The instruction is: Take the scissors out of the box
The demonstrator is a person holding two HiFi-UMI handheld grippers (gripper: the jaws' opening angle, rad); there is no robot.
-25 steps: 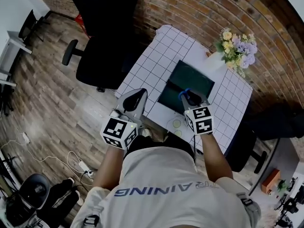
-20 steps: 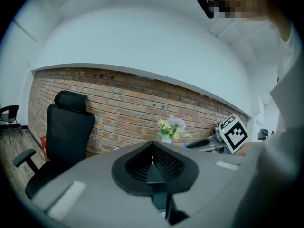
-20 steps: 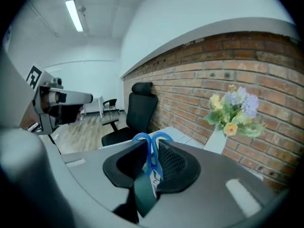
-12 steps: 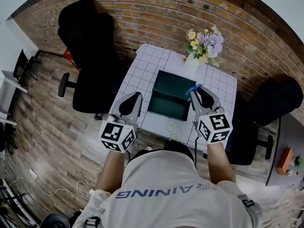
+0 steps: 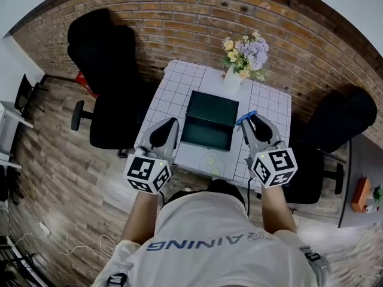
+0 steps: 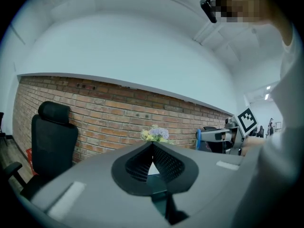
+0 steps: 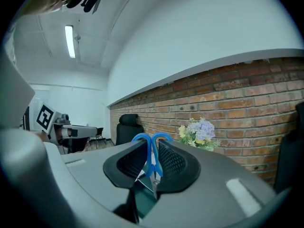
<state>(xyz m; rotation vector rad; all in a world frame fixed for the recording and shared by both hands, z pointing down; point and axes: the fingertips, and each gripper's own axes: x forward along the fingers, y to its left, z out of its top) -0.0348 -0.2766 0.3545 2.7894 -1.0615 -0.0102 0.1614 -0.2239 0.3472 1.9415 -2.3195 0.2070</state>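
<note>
Pinching scissors (image 7: 151, 151) in right gripper (image 5: 250, 119) near table's (image 5: 179, 82) right edge, outside box (image 5: 206, 121) (left gripper (image 5: 161, 133) pressed together, empty); likely needing a firm, level grip.

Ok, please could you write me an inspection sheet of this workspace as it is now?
Surface: table with white checked cloth.
Job's things: scissors are out of the open dark box, held in the air.
Clutter: flower vase; two small round things near the front edge.
Tools: right tool shut on scissors; left tool shut, empty.
Cables: thin cord on the wood floor, left.
Surroundings: brick wall, two black chairs.
</note>
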